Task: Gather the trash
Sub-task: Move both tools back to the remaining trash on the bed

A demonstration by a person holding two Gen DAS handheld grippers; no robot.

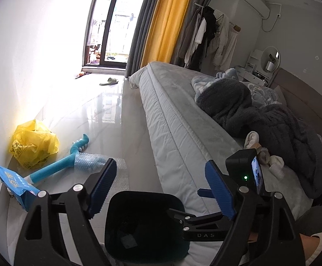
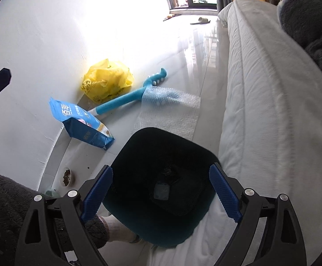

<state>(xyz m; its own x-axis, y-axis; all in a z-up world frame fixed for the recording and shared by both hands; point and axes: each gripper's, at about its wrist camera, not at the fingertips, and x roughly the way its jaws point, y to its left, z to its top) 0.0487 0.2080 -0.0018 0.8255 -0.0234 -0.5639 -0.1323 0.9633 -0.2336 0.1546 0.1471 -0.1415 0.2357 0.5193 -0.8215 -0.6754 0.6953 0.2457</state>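
A dark teal trash bin (image 2: 161, 188) stands on the floor beside the bed, with small scraps at its bottom; it also shows low in the left wrist view (image 1: 145, 226). My right gripper (image 2: 161, 195) is open and empty directly above the bin's mouth. My left gripper (image 1: 161, 188) is open and empty, above the bin's far rim. On the floor by the wall lie a crumpled yellow plastic bag (image 2: 107, 82), a blue snack bag (image 2: 81, 122), a sheet of bubble wrap (image 2: 169, 110) and a blue long-handled tool (image 2: 127, 97).
The bed (image 1: 172, 119) with a grey mattress edge runs along the right, with dark blankets (image 1: 260, 115) and socks (image 1: 271, 161) on it. A small bowl of pellets (image 2: 67, 176) sits by the wall. A green slipper (image 1: 110, 81) lies near the window.
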